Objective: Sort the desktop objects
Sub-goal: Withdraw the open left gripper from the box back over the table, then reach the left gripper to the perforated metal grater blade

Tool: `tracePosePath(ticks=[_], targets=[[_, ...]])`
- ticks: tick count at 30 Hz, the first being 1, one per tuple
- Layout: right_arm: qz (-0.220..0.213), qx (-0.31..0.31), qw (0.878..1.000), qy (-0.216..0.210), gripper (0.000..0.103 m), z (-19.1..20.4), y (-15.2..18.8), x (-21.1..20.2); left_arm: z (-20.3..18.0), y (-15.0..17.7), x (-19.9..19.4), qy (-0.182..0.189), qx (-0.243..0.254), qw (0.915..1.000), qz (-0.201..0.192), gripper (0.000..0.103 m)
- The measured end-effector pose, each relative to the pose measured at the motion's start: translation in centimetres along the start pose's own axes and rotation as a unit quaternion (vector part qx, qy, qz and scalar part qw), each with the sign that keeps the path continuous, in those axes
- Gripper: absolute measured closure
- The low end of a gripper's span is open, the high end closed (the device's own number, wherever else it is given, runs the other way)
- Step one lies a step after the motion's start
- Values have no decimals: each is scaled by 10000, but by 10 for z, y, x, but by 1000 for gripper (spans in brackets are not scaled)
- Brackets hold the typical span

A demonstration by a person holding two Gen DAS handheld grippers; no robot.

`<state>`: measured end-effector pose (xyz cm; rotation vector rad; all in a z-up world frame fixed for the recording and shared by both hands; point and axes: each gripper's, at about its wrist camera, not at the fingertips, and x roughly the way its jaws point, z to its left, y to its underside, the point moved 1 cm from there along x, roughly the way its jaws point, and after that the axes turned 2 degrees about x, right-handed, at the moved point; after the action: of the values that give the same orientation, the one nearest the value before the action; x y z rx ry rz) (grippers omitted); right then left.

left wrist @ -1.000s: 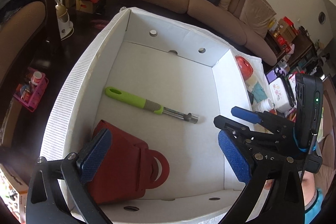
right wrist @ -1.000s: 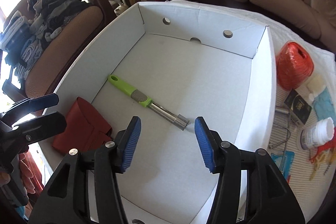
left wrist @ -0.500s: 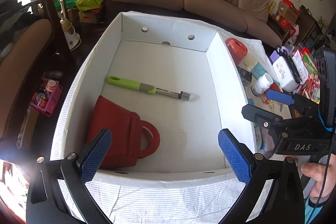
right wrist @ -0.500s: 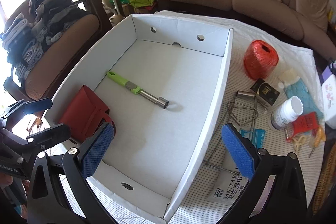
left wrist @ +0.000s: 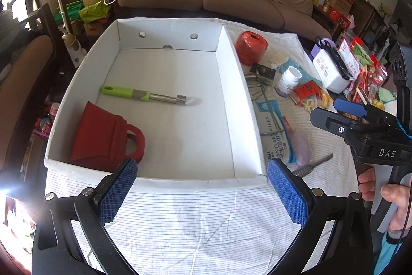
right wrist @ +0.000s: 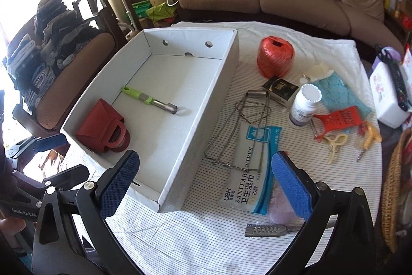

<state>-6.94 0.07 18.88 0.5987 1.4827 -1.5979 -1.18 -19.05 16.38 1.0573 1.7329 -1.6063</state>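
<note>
White box [right wrist: 180,161]: open cardboard, standing on the striped cloth of the worktop [left wrist: 195,218].
Box contents: a green-handled corer [right wrist: 149,101] lies near the middle of the floor; a red pouch with a round handle [right wrist: 103,128] sits in the near left corner (leaning against the wall).
Outside the box: a ball of orange twine [right wrist: 275,58], a small black packet [right wrist: 280,88], a white pill bottle [right wrist: 305,105], a wire rack [right wrist: 242,135], a pack of sanitary wipes [right wrist: 247,179], a red mini grater [right wrist: 337,120] and a metal file [right wrist: 267,230] are spread over the cloth to the right of it.
Left gripper [left wrist: 203,193]: fingers wide apart with nothing between them, above the bare cloth just in front of the box's near wall.
Right gripper [right wrist: 206,186]: fingers spread as far as they go (holding nothing), above the box's near right corner and the wipes pack.
Hand [left wrist: 386,200]: wrapped round the right gripper's handle, at the right edge of the left view.
</note>
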Motion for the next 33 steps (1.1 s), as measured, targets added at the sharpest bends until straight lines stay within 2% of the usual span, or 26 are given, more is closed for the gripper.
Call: tracePosePath(ticks=[7,13,19,27,28,30,32,33], targets=[[-131,352,9992,104,0,-79,30,-39,-76,9,6,539,280,9981,-98,0],[-196,737,9961,433,0,-165,64,-60,-141,23,33,926,626,9937,85,0],[-119,1053,9932,489,0,-227,97,-54,-175,42,76,957,785,9917,358,0],[133,1178,9928,168,0,-255,130,-18,-180,66,126,802,554,9933,627,0],[197,1196,9925,132,2,-257,133,-12,-180,67,131,771,533,9935,650,0],[324,1262,9914,103,15,-261,137,-2,-181,69,137,719,530,9939,651,0],[385,1310,9906,75,44,-265,141,8,-183,70,140,670,587,9943,592,0],[418,1300,9906,64,46,-266,142,13,-185,71,141,661,655,9941,552,0]])
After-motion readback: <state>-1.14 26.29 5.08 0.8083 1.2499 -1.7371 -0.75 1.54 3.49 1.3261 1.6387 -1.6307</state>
